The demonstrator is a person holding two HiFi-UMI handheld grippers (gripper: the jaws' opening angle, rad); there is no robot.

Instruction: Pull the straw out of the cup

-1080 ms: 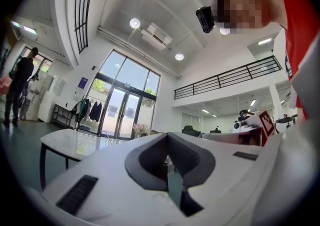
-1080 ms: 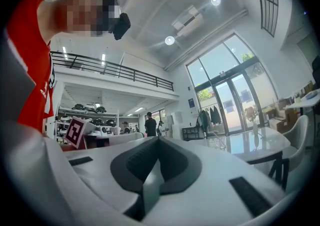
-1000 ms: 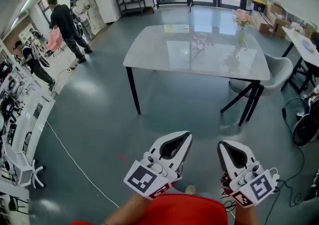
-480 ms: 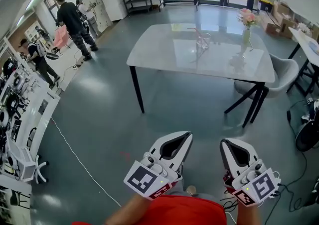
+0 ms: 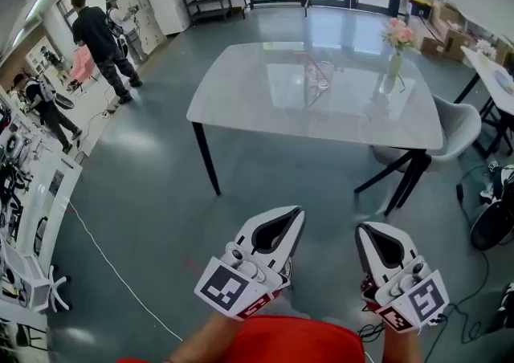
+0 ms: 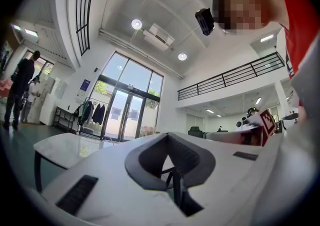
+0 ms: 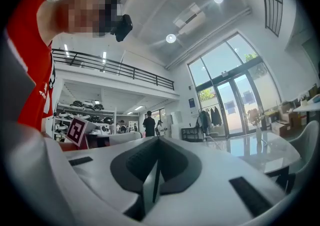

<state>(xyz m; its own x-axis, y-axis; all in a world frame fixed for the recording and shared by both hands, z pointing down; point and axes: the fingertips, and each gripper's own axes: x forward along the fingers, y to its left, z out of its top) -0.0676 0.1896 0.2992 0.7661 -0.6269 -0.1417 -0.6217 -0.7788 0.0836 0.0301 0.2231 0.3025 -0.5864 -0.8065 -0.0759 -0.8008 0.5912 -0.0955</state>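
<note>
On the far side of a glossy white table [image 5: 241, 104] stands a clear glass cup [image 5: 321, 78] with a thin pink straw [image 5: 313, 66] leaning out of it. In the head view both grippers are held low and close to me, well short of the table. My left gripper [image 5: 295, 211] has its jaws shut with nothing between them; the left gripper view shows them [image 6: 168, 136] closed together, pointing toward the table. My right gripper [image 5: 364, 228] is beside it, jaws also together and empty, as the right gripper view [image 7: 158, 139] shows.
A vase of pink flowers [image 5: 393, 46] stands right of the cup. A grey chair [image 5: 451, 116] sits at the table's right end. People [image 5: 96, 36] stand far left near shelving [image 5: 24, 193]. A white cable [image 5: 112, 267] runs across the floor.
The table has grown larger and nearer in the head view. Both grippers have moved forward with me, side by side, jaws unchanged. The people at left have shifted.
</note>
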